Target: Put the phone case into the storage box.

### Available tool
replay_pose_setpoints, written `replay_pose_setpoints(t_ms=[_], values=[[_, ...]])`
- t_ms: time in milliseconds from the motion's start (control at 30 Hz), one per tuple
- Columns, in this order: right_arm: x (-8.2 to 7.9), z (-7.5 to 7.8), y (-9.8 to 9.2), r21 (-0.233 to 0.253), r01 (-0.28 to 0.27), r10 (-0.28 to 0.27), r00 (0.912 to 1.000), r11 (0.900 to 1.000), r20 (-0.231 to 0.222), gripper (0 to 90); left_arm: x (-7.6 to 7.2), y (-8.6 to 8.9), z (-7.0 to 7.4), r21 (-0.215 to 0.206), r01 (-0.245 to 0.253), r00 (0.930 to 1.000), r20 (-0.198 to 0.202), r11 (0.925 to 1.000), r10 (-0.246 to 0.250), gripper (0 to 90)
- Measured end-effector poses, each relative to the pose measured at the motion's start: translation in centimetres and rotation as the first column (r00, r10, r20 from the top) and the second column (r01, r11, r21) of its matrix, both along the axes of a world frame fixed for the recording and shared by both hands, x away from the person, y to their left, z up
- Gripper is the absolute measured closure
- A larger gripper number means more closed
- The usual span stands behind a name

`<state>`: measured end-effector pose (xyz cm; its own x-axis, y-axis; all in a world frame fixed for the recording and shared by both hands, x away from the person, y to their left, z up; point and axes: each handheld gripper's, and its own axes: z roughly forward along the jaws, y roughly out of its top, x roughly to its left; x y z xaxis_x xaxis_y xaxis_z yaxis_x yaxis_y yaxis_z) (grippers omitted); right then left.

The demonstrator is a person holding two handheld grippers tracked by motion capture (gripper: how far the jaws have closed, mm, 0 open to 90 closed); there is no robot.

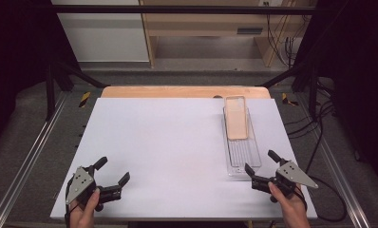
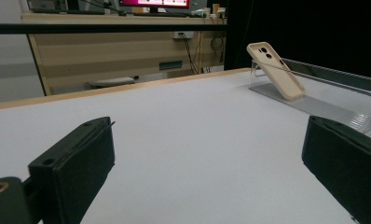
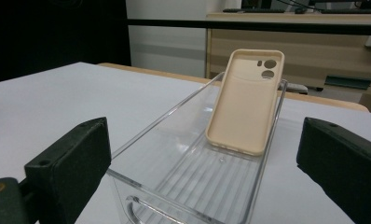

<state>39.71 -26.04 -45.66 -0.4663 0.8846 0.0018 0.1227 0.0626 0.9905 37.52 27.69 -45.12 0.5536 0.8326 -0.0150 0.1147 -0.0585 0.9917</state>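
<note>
A beige phone case (image 1: pixel 236 117) leans against the far end of a long clear plastic tray (image 1: pixel 250 154) on the right side of the white table. My right gripper (image 1: pixel 260 163) is open just at the tray's near end, nothing between its jaws. In the right gripper view the phone case (image 3: pixel 245 102) stands tilted inside the clear tray (image 3: pixel 174 116), camera cut-outs at the top. My left gripper (image 1: pixel 113 170) is open near the table's front left corner, holding nothing. Far to the right in the left gripper view is the phone case (image 2: pixel 277 70) in the tray (image 2: pixel 323 100).
The white table top (image 1: pixel 168 142) has a wooden strip (image 1: pixel 177 91) along its far edge. Metal rails (image 1: pixel 30 152) run down both sides, with cables (image 1: pixel 320 123) on the floor at the right. Beyond the table stand wooden furniture and a black frame bar.
</note>
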Motion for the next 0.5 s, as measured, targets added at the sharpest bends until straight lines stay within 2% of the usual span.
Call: replay_pose_setpoints(t_ms=[333,500], values=[[0.9,-0.1,0.8,0.021,-0.017,0.016,0.9990,1.000,0.042,3.1,0.1,-0.2,0.1,0.000,0.005,0.9999,0.011,1.0000,-0.005,2.0],[1.3,0.1,1.2,0.023,-0.003,0.002,0.9976,1.000,0.068,3.1,0.0,-0.1,0.1,0.003,0.001,0.9998,0.018,1.0000,-0.001,2.0]])
